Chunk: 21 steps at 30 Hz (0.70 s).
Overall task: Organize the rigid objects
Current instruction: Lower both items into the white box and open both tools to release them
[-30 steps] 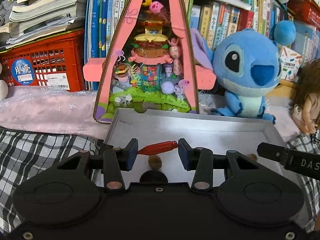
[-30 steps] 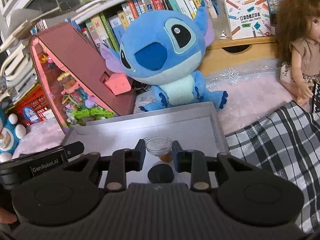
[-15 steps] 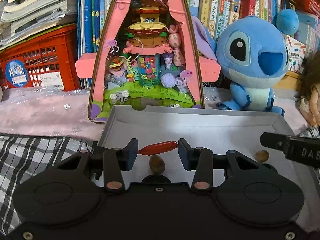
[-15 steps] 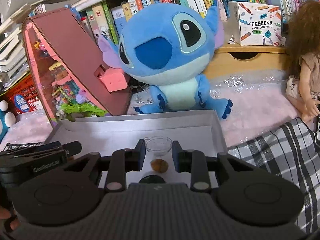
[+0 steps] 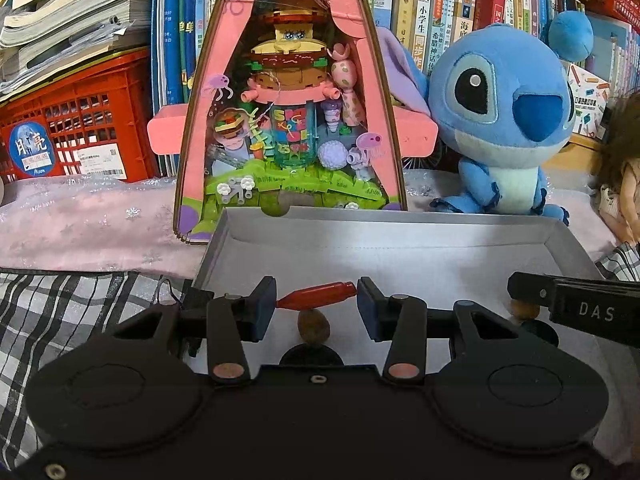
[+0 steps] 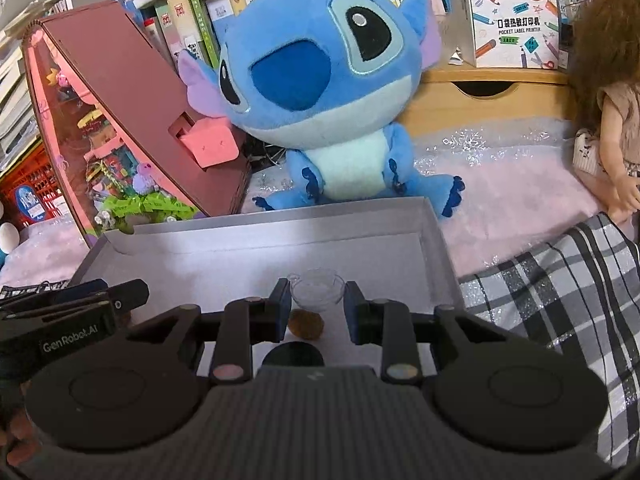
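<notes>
My left gripper is shut on a small red bottle-shaped piece, held crosswise over the grey cardboard tray. A brown pebble lies on the tray floor just below it, and a second one sits to the right under the other gripper's arm. My right gripper is shut on a small clear glass cup above the same tray. A brown pebble lies under the cup.
Behind the tray stand a pink triangular toy display, a blue Stitch plush, a red crate and shelves of books. A doll and a wooden drawer box are at right. Checked cloth flanks the tray.
Both grippers have drawn back and risen a little over the tray, each still holding its object. The pebbles now show more fully below the fingers.
</notes>
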Available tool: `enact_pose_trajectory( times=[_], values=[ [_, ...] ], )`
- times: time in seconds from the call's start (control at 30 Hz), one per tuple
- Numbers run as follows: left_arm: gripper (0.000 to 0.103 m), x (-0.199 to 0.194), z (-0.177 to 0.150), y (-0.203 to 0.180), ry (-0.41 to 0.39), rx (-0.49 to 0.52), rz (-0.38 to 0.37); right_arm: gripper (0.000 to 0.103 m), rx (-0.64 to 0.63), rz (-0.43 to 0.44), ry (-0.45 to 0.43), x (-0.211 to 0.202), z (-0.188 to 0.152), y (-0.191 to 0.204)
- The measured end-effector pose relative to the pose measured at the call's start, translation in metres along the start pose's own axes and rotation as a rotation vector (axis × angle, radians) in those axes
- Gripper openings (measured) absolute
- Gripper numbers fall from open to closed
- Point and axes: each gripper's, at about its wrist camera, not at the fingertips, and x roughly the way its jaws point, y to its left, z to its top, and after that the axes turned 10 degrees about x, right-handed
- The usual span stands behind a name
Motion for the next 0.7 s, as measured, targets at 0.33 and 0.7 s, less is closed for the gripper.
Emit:
enact_pose_trajectory(
  times=[0.33, 0.7],
  values=[
    [0.043, 0.0005, -0.0005, 0.0012, -0.004, -0.004, -0.005, 0.037, 0.015, 0.017, 0.017, 0.0028, -0.0006, -0.0009],
    [0.043, 0.0006, -0.0024, -0.0028, 0.003, 0.017, -0.001, 0.040, 0.021, 0.021, 0.014, 0.0026, -0.0015, -0.0024]
  ],
)
